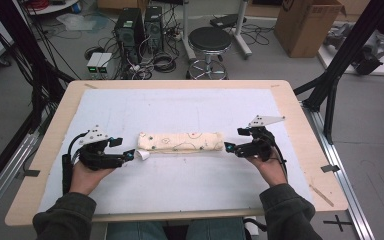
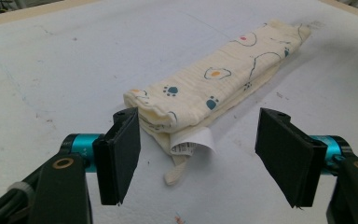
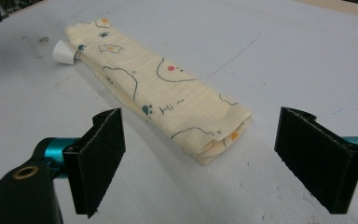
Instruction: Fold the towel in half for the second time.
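Cloth: a cream cloth point(image 1: 181, 142) printed with paws, eggs and lines, folded into a long narrow strip, lies flat across the middle of the bench point(image 1: 290, 100), on the pale sheet point(image 1: 180, 105).
Tag: a white tag point(image 2: 193, 142) and a short loop stick out from the strip's left end.
Left hand-held gripper point(image 1: 127, 154): jaws wide apart, just beside the left end; in its own view point(image 2: 200, 161) one jaw sits close against the fold, though contact is hard to tell.
Right hand-held gripper point(image 1: 231, 148): jaws wide apart, at the right end; its own view point(image 3: 200, 163) shows the folded end lying between the jaws, clear of both.
Containers: a cardboard box point(image 1: 307, 25) stands on the floor beyond the bench; its contents are out of sight.
Surface: the sheet is scuffed, with faint pen lines; bare wood shows around it.
Room: a black stool point(image 1: 209, 40), two computer towers point(image 1: 139, 27) and tangled cables on a grey floor.
Cut off: the person's sleeves run off the bottom edge.
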Demonstrator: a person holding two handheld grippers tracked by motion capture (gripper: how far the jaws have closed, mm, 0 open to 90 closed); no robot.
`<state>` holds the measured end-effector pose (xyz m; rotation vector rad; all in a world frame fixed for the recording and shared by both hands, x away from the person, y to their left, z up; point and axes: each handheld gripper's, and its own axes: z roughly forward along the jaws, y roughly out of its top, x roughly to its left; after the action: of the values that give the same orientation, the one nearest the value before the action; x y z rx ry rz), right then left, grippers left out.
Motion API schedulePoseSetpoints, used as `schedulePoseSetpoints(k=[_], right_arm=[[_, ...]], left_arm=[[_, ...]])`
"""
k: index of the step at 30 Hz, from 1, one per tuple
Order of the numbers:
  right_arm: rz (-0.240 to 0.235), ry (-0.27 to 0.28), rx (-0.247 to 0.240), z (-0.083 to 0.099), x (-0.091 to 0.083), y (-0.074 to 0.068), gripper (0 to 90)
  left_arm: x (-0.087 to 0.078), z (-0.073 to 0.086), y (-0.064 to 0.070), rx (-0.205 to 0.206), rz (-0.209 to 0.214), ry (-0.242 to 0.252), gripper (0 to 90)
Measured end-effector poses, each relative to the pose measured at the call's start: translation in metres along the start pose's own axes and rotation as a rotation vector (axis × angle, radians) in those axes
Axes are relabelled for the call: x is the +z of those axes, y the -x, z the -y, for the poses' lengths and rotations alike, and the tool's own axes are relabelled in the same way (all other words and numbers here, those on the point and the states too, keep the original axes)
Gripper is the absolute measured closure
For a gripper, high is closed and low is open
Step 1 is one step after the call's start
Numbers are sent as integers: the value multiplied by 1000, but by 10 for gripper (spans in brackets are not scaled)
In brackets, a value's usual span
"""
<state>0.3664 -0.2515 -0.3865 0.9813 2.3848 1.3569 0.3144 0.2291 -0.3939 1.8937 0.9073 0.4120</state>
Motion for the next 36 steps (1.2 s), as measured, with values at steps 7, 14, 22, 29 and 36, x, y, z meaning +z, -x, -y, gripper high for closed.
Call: schedulePoseSetpoints(k=[7,14,22,29,36], right_arm=[[5,6,2,8,-6,-3,138],[12,14,3,15,-11,-6,126],[23,19,7,27,-17,-6,126],[25,9,11,37,-22,-9,125],[28,7,0,42,-26,-14,125]], left_arm=[[-5,4,3,3,-4,-8,303],[-8,9,6,13,-4,-22,297],[-14,15,10,17,2,-18,295],[-16,22,14,9,1,-20,289],[-19,26,18,20,3,-22,284]])
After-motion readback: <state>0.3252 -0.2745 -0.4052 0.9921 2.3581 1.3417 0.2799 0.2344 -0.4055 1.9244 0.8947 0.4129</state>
